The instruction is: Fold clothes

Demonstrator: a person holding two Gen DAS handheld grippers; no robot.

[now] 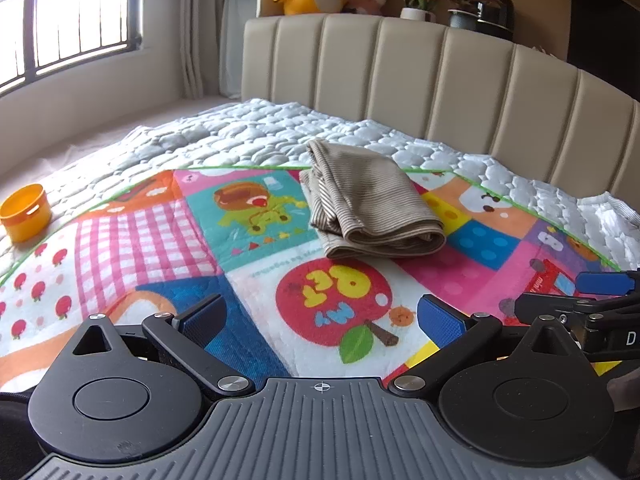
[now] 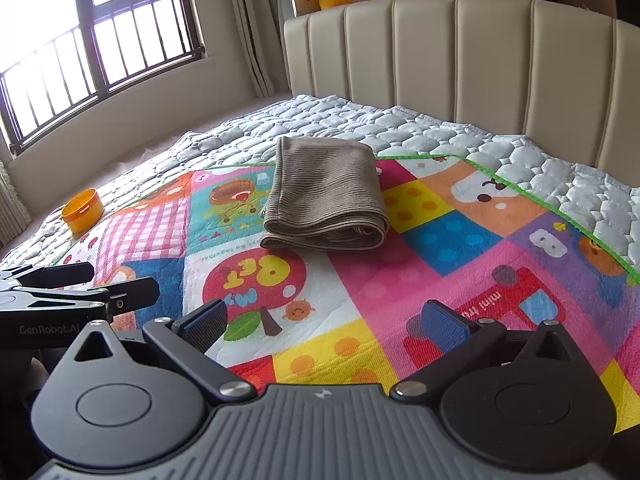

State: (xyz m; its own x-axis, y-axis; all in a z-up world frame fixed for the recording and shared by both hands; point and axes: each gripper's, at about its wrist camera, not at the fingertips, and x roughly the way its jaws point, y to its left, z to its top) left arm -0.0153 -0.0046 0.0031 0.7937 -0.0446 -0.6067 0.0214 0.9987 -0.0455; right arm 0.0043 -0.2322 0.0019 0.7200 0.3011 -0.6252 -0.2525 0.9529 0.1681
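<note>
Both tools hovered low with fingers spread apart, gripping nothing: the left gripper beside the right gripper. Ahead of both, well apart, the folded brown ribbed garment lay on the colourful cartoon-print play mat

Daylight pours through the window, which is blown out to white glare; the bed is evenly bright with soft shadows, and fisheye distortion bends the edges
</note>
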